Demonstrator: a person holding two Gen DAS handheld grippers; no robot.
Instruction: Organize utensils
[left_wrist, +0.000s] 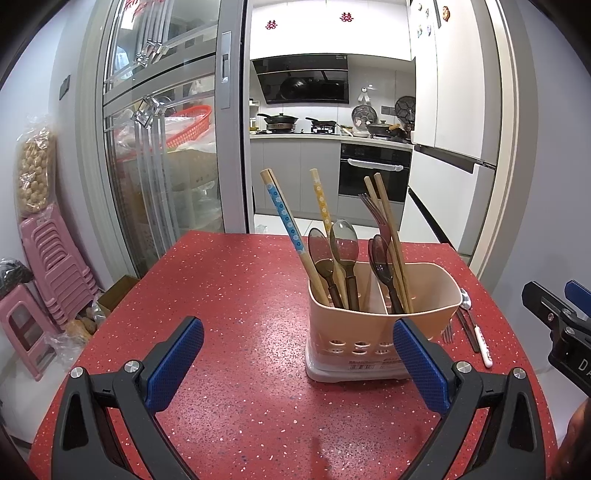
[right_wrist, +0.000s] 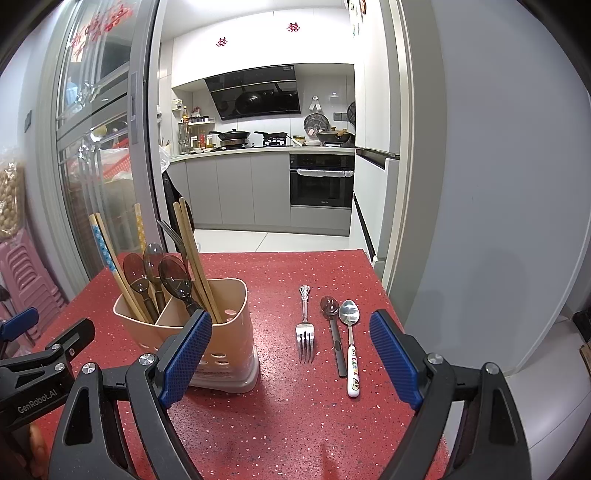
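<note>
Speckled red table (right_wrist: 280, 413), perforated plastic caddy (right_wrist: 229, 332)

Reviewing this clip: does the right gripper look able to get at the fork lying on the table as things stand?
Probably yes. The right gripper is open and empty, and the fork lies flat on the red table just ahead between its fingers, apart from the utensil holder and the dark spoon beside it.

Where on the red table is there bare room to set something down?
Bare table lies left of the caddy, in front of the open left claw. A narrower strip runs between caddy and fork. Right of that it is crowded: fork, dark spoon and steel spoon side by side.
</note>
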